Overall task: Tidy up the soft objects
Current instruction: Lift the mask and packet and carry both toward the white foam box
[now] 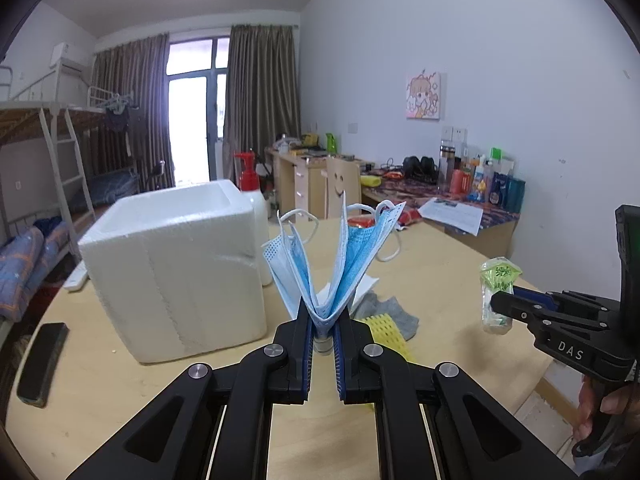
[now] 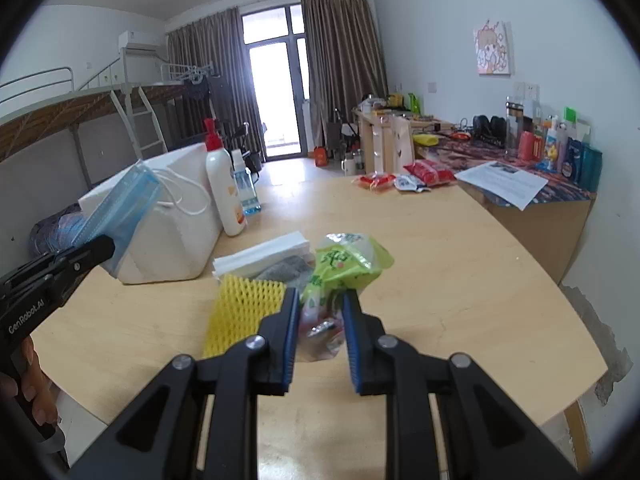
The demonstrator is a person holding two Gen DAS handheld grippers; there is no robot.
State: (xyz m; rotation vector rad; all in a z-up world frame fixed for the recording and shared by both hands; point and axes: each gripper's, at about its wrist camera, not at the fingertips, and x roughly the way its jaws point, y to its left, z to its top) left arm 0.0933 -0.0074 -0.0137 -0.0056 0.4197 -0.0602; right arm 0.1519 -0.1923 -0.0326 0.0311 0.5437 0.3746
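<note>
My left gripper [image 1: 323, 316] is shut on a bunch of blue face masks [image 1: 340, 256] and holds them above the wooden table [image 1: 420, 272], right of a white foam box [image 1: 176, 264]. The masks also show in the right wrist view [image 2: 120, 204], beside the foam box [image 2: 172, 216]. My right gripper [image 2: 322, 300] is shut on a green-and-clear plastic packet [image 2: 344, 264], held above the table; it shows in the left wrist view too [image 1: 498, 288]. A yellow foam net [image 2: 244, 312], a grey cloth [image 2: 284, 270] and a white tissue stack [image 2: 264, 254] lie on the table below.
A white pump bottle with red top [image 2: 222, 188] and a small blue bottle [image 2: 244, 188] stand by the box. Red snack packets [image 2: 404, 178] lie at the far table edge. A black phone [image 1: 42, 362] lies at the left. A cluttered desk [image 2: 520, 168] stands at the right wall.
</note>
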